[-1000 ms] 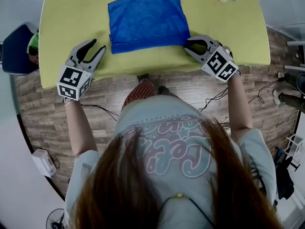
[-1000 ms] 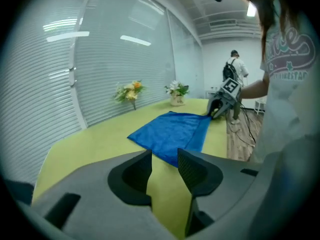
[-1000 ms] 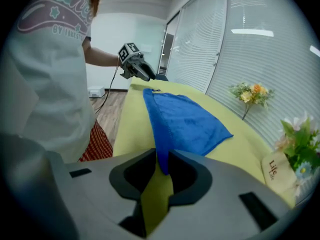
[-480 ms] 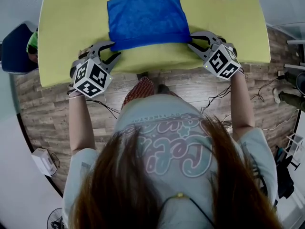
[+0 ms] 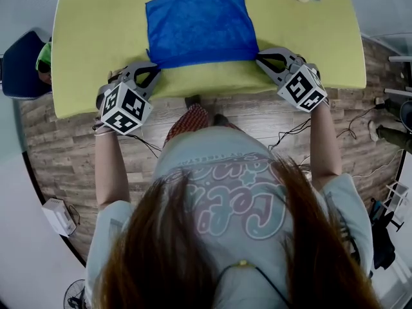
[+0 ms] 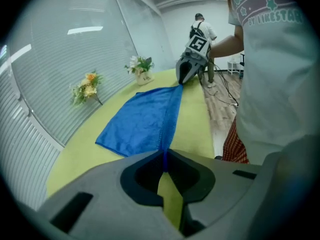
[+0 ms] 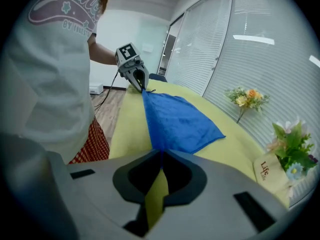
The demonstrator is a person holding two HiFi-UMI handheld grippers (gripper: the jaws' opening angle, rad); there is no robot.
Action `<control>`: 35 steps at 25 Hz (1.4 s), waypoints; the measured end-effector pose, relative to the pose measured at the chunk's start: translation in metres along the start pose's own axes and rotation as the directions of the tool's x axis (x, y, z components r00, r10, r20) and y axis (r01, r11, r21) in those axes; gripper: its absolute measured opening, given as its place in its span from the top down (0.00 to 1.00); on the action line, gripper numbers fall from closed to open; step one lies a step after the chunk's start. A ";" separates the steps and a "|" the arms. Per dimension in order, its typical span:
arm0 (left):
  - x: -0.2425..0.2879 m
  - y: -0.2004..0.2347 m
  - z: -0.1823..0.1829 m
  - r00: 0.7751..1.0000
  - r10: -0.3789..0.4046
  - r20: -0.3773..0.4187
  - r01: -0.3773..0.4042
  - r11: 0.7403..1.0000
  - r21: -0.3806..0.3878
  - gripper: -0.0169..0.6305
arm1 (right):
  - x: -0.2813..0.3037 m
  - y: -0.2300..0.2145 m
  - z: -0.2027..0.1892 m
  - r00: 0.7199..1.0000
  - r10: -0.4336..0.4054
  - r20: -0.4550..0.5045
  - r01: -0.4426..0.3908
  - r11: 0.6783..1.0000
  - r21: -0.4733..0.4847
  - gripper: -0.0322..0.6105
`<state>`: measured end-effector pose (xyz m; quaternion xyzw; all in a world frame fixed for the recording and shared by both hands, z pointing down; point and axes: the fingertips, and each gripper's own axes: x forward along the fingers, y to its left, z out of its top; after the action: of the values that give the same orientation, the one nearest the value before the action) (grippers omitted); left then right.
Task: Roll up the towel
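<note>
Towel: one blue towel [image 5: 196,24] lies flat on the yellow-green counter [image 5: 96,31], upper centre of the head view.
Just changed: your left tool [image 5: 153,71] has come in to the towel's lower left corner, and both tools' jaws have just been closing.
Left tool: clamped on that corner's edge.
Right tool: your right tool [image 5: 261,58] pinches the lower right corner.
Meaning: the near edge looks secured at both ends, so rolling can probably begin.
Count: one towel, two tools, one counter, two flower arrangements [image 6: 87,86].
</note>
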<state>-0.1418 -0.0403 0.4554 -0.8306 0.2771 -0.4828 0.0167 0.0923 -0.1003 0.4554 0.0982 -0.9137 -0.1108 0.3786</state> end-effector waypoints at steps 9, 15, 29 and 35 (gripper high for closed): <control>-0.004 0.008 0.001 0.999 -0.033 0.028 0.035 0.995 -0.097 0.93 | -0.003 -0.010 0.004 0.999 0.025 0.047 -0.029 0.995 0.095 0.92; -0.001 0.021 -0.001 0.999 -0.043 0.033 0.047 0.989 -0.137 0.93 | 0.002 -0.023 0.005 0.997 0.060 0.057 -0.068 0.985 0.159 0.92; 0.014 0.044 -0.005 1.000 -0.026 0.001 0.026 0.995 -0.095 0.93 | 0.021 -0.051 0.002 1.000 0.030 0.004 -0.030 0.985 0.170 0.91; 0.015 0.049 -0.006 0.999 -0.033 -0.017 0.033 0.999 -0.038 0.91 | 0.027 -0.054 0.001 1.000 0.001 0.013 -0.004 0.982 0.189 0.91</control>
<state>-0.1627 -0.0871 0.4561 -0.8309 0.2727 -0.4850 -0.0095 0.0779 -0.1592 0.4577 0.1318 -0.9226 -0.0239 0.3618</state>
